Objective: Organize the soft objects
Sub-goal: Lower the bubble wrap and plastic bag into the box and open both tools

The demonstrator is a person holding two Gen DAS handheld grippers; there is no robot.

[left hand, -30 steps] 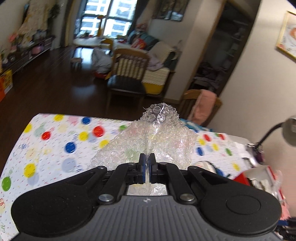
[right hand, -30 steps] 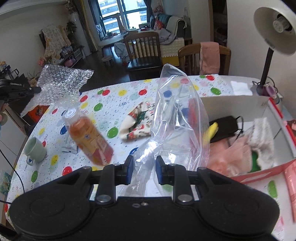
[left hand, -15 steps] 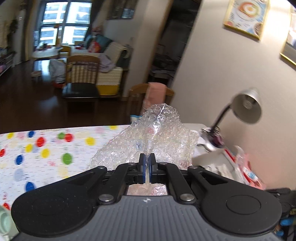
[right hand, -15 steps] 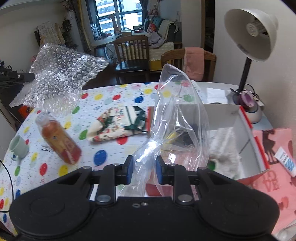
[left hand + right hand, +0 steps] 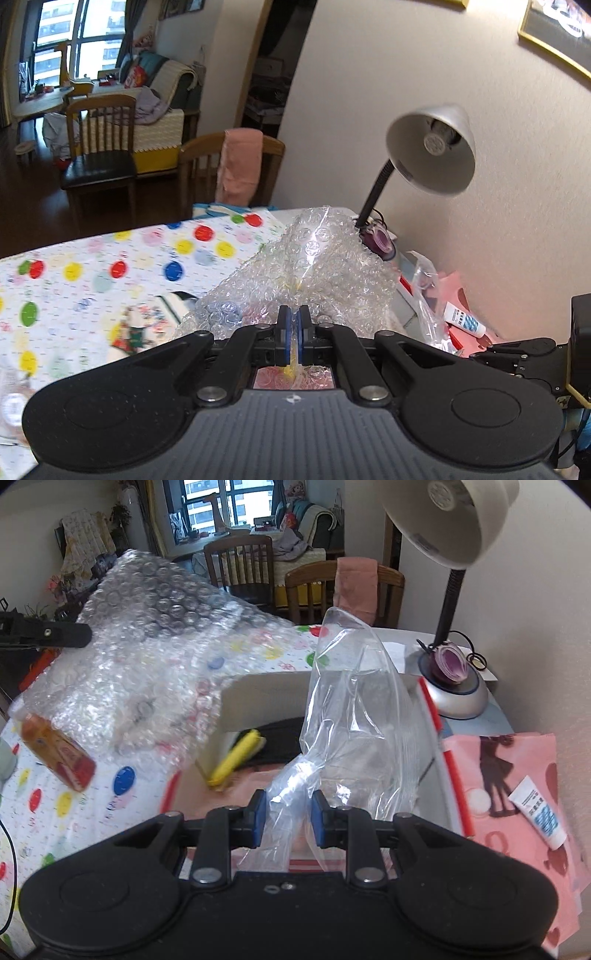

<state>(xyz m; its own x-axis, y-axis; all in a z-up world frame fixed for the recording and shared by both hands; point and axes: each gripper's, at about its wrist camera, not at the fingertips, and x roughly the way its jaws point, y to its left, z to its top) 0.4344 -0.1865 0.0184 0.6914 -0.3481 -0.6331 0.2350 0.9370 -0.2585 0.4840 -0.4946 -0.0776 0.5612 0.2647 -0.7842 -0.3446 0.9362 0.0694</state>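
Since half a second ago, both views have swung right and toward the wall: the bubble wrap now sits much closer to the box, its edge overlapping the box's left wall in the right wrist view.

Left hand-held gripper: fingers pressed nearly together, pinching the bubble wrap by a fold, sheet carried in the air above the desk.

Right hand-held gripper: fingers partly apart with the gathered neck of the clear plastic bag between them. They seem to pinch it, and the bag stands up over the box.

Progress, my judgement: partway. The box already holds a yellow item, something dark and pinkish fabric. Both the wrap and the bag are airborne, not yet deposited. A patterned cloth lies on the desk at left, unsorted. I would expect wrap and bag to go into the box next, then the cloth.

View differences:
- Right wrist view shows the box interior, the orange bottle behind the wrap, the tube on pink paper at right, and the left tool's black arm at far left.
- Left wrist view hides the box behind the wrap, but shows the patterned cloth, the lamp shade and the right tool's body at the right edge.
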